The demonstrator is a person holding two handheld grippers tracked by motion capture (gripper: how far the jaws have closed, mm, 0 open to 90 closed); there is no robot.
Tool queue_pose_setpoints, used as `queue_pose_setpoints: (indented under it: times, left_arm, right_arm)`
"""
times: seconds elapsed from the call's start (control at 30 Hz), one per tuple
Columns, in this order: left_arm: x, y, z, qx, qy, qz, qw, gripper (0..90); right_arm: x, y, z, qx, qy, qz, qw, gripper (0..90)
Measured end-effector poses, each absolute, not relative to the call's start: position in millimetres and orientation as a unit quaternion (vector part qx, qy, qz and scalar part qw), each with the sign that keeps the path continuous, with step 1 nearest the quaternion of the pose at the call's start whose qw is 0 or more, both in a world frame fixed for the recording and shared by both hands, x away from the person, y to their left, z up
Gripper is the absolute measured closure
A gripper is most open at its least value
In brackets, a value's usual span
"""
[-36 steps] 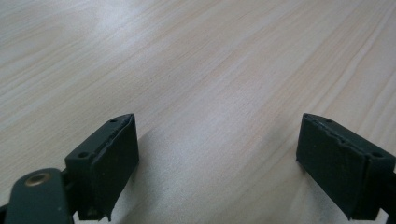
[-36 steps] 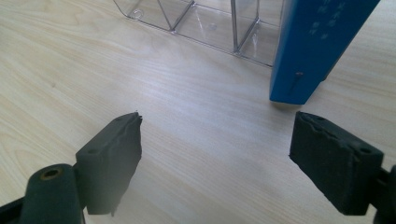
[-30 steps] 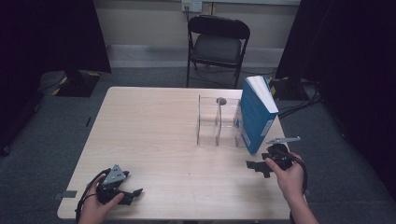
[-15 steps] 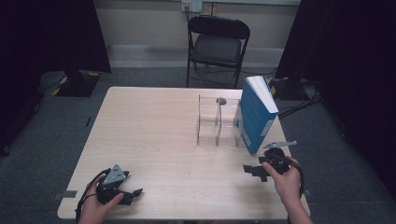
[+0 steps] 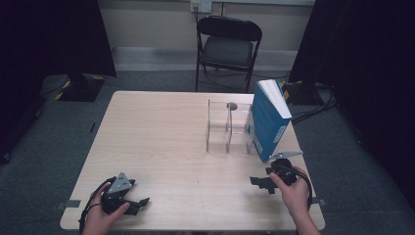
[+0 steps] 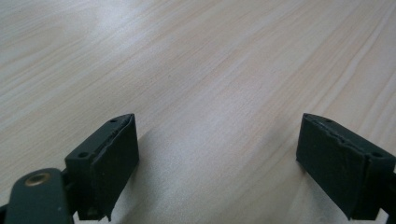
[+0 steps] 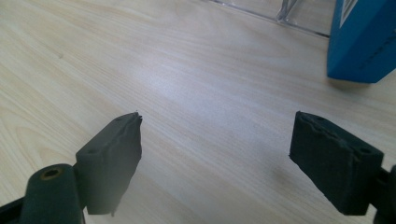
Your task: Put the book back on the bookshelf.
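A thick blue book (image 5: pixel 268 120) stands tilted at the right of the wooden table (image 5: pixel 161 137), leaning against a clear plastic rack (image 5: pixel 227 128). A small dark object (image 5: pixel 232 105) sits at the rack's top. My right gripper (image 5: pixel 259 184) is held low in front of the book, open and holding nothing. In the right gripper view the open gripper (image 7: pixel 215 158) hovers over bare wood, with the book's corner (image 7: pixel 364 42) and the rack's base (image 7: pixel 280 11) farther off. My left gripper (image 5: pixel 138 203) rests near the front left edge. The left gripper view shows it (image 6: pixel 217 163) open over bare wood.
A black folding chair (image 5: pixel 227 46) stands behind the table's far edge. Dark curtains hang at both sides. Cables lie on the carpet (image 5: pixel 313 105) to the right of the table.
My right gripper has drawn back from the book toward the table's front edge and slightly left. The left gripper has stayed where it was.
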State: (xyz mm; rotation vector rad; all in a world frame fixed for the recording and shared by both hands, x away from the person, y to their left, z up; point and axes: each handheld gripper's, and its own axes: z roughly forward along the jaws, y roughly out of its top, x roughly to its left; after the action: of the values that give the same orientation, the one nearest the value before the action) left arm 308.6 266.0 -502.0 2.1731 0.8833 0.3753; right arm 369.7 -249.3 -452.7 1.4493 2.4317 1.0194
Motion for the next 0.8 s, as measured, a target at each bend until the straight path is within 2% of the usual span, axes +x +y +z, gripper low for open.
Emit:
queue_pose_setpoints:
  times: [0.8]
  left_arm:
    - [309,266,-502,0.848,0.345,0.146,0.374,12.7]
  right_arm:
    - [364,-239,-478,0.467,0.824,0.316,0.060,16.3]
